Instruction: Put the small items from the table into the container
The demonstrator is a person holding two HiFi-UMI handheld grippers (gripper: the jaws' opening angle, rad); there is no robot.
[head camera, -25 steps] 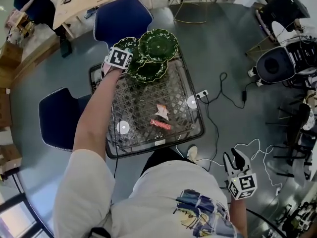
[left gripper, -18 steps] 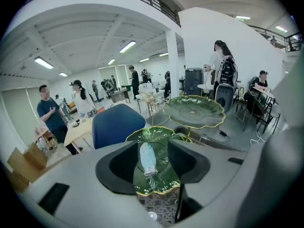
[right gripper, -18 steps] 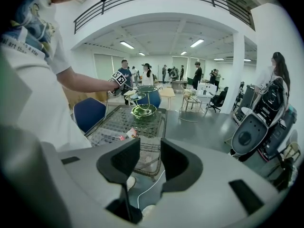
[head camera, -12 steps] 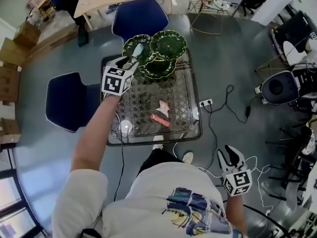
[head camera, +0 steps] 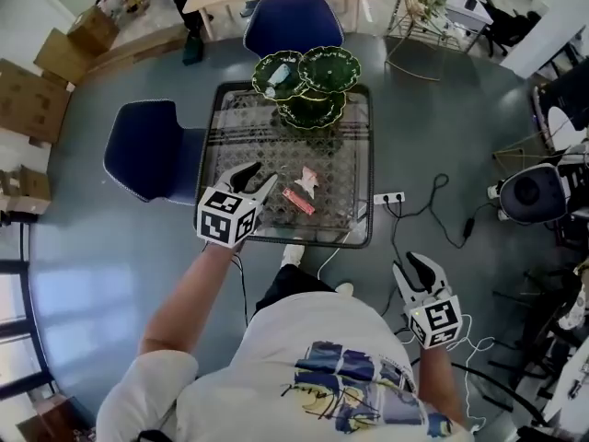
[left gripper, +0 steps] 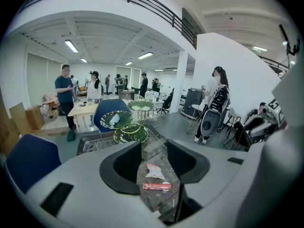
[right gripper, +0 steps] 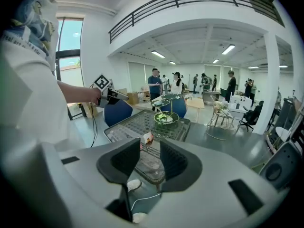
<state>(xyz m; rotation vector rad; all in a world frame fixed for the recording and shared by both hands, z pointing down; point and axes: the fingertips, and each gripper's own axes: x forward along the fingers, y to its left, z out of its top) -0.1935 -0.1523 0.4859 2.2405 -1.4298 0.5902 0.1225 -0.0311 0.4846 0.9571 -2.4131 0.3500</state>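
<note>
- My left gripper (left gripper: 154, 159): the jaws stand partly apart with a moderate gap. Nothing is held, and only the table shows through the gap.
- My right gripper (right gripper: 150, 158): the jaws are likewise partly apart and empty. It is held low beside my body, off the table's near right corner.
- Target: the red packet (left gripper: 156, 186) lies flat on the table, ahead of and below the left jaws. The white wrapper (left gripper: 154, 171) lies just beyond it, not touching.
- Axis: the packet's long axis runs crosswise to the left gripper's pointing line, along the line on which the jaws close. I judge that a wrist roll is needed to close across its narrow width.
- Nearer hand: the left. The right is well apart from both items.
- Container: 3 green dishes (head camera: 310, 81) cluster at the table's far end, beyond both items. 1 pale item (head camera: 279, 75) already lies in the left dish.
- Surface: the table (head camera: 331, 240) has a dark rim and a woven, see-through top.
- Room: grey floor, a blue chair (head camera: 152, 150) at the table's left side, a second at its far end, and people standing far off.
</note>
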